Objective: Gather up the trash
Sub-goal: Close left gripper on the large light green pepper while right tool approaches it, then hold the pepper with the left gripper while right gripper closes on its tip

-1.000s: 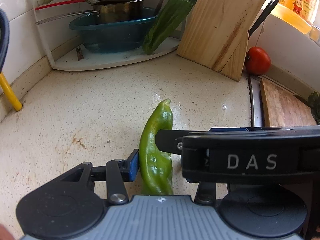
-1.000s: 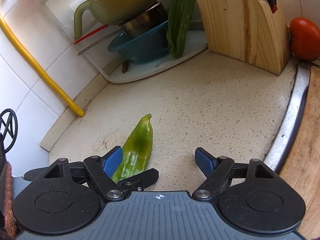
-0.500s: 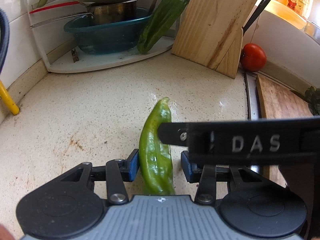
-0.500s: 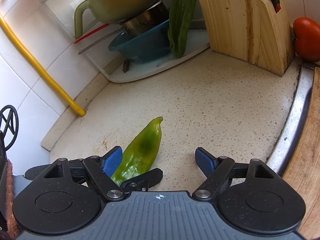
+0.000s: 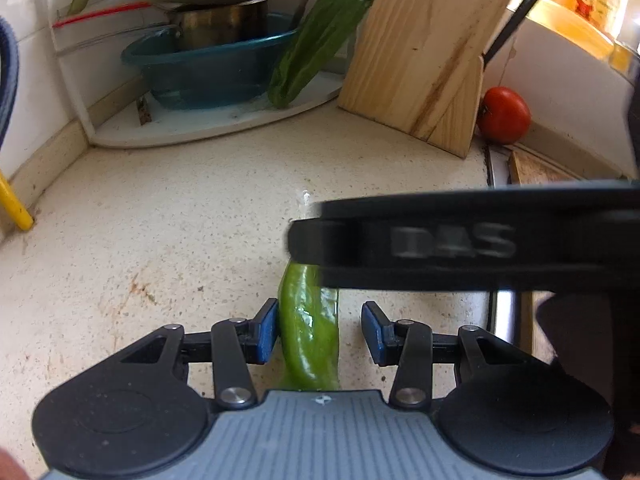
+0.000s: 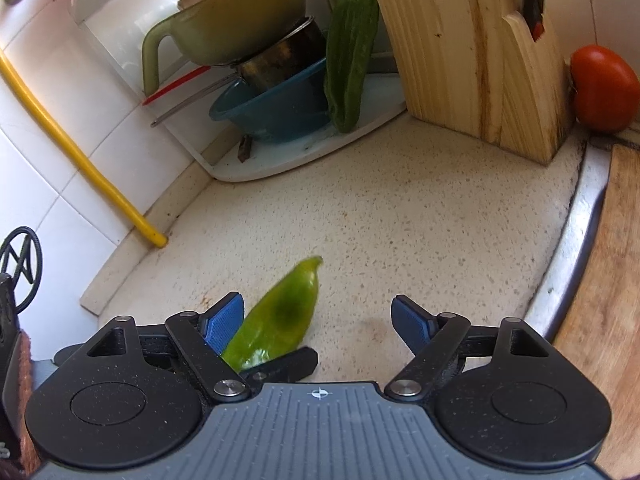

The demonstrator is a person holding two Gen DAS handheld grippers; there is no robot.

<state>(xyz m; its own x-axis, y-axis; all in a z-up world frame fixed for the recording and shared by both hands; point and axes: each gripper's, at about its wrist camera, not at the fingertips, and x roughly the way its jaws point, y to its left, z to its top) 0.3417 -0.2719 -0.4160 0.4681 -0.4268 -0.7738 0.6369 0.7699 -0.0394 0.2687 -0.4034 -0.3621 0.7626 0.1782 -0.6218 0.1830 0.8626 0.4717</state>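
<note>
Left wrist view: right gripper (image 6: 318,320) finger has shifted, now hides pepper (image 5: 308,332) tip, mid-frame. Left gripper (image 5: 320,328) and right both gape; pepper btwn left's pads, unclamped, so pickup pending.

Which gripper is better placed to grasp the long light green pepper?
Left. The long light green pepper sits between the left gripper's open jaws, one pad touching it; closing should suffice. The right gripper is wide open, but the pepper lies off-centre by its left finger.

Left claw (image 5: 319,330), right claw (image 6: 318,320): black linkages, blue ribbed pads, silver rivets, grey ridged housings.
</note>
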